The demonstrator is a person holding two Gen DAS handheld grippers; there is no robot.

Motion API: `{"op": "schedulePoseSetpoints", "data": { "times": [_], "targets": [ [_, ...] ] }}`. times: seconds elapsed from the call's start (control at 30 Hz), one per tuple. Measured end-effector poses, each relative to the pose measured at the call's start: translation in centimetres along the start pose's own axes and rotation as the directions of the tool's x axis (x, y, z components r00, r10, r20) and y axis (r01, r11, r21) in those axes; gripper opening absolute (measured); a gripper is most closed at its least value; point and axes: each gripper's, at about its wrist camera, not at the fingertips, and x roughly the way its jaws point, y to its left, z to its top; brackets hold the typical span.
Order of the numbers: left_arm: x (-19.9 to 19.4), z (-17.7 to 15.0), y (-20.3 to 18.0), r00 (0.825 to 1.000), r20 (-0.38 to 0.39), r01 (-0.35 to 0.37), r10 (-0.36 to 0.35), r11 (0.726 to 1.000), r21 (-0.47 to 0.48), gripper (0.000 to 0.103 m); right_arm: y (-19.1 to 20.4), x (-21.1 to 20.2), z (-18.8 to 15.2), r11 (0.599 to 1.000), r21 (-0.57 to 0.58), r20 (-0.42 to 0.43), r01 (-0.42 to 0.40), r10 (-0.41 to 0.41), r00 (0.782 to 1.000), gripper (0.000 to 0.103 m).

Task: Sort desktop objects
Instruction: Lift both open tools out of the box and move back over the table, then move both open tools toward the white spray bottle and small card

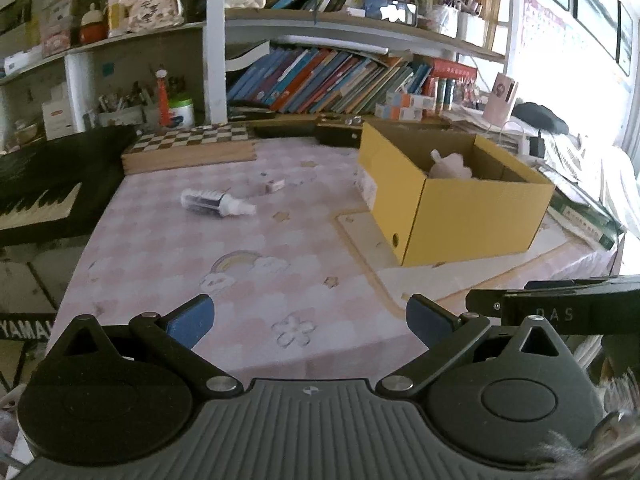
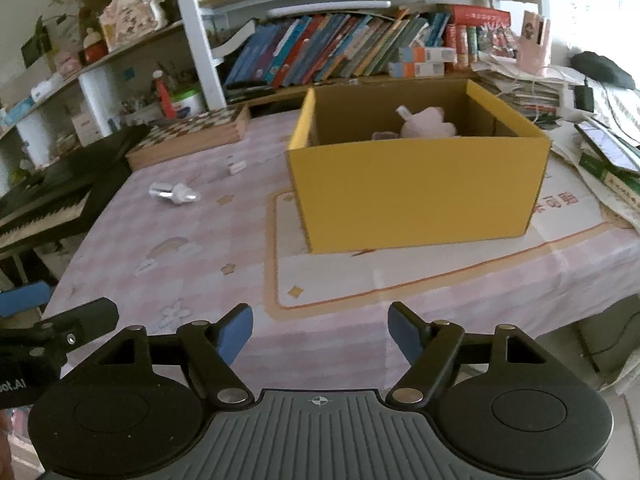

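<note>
Bottle lying on table, left of box; chessboard behind.

We could only read a few bits: "YAMA" in white on the keyboard stand's front panel, cut off at the frame edge, "DAS" on the other gripper's black body, and "ot.AI" on the neighbouring gripper. Book spines were too blurry.

Leaning books on shelf, chessboard, black keyboard, pink tablecloth
</note>
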Motion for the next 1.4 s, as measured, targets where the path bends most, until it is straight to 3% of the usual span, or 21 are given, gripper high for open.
{"op": "schedulePoseSetpoints", "data": {
  "times": [0.73,1.4],
  "targets": [
    [-3.1,-2.3,5.3,0.993,-0.011,-0.115,0.114,0.991,-0.065,0.103,7.6,0.7,-1.3,0.979,-0.150,-0.058,-0.137,0.130,0.990,0.077],
    [-3.3,-1.7,8.3,0.982,-0.001,-0.186,0.187,0.974,-0.128,0.103,10.9,2.2,0.2,0.957,-0.213,-0.065,-0.198,0.188,0.980,0.077]
  ]
}}
